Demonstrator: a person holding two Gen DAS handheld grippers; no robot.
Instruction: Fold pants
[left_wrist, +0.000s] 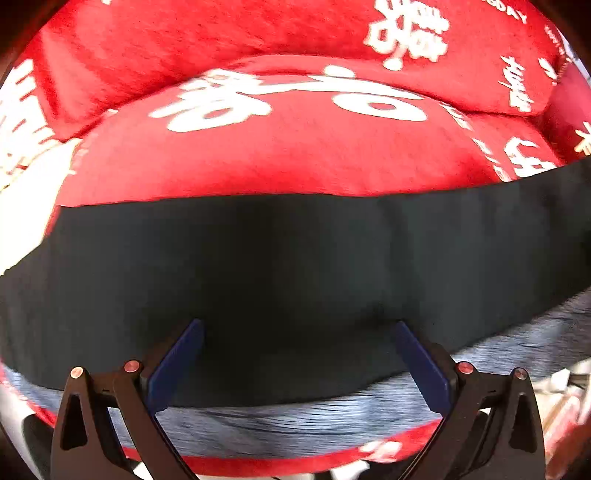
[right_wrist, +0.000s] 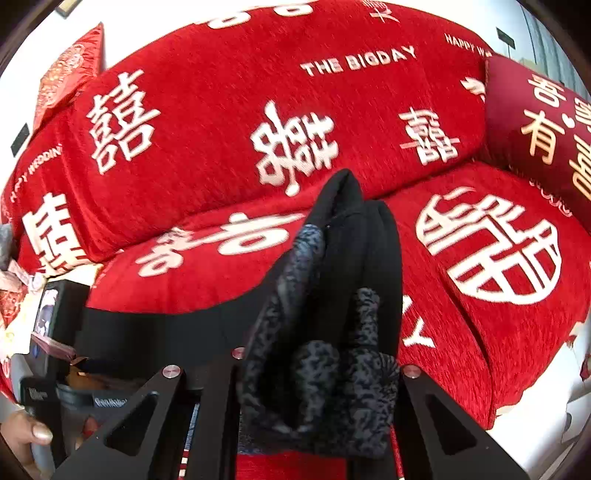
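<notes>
Black pants lie in a wide band across the red sofa seat, with their grey fleece lining showing along the near edge. My left gripper hovers over the black cloth, open, its blue pads wide apart and nothing between them. In the right wrist view, my right gripper is shut on a bunched end of the pants, held up above the seat. Black folds and mottled grey lining hide its fingertips. The rest of the pants trails left, flat on the seat.
The sofa wears a red cover with white characters. A dark red cushion stands at the right end and a red pillow at the back left. A hand holds the other tool at the lower left.
</notes>
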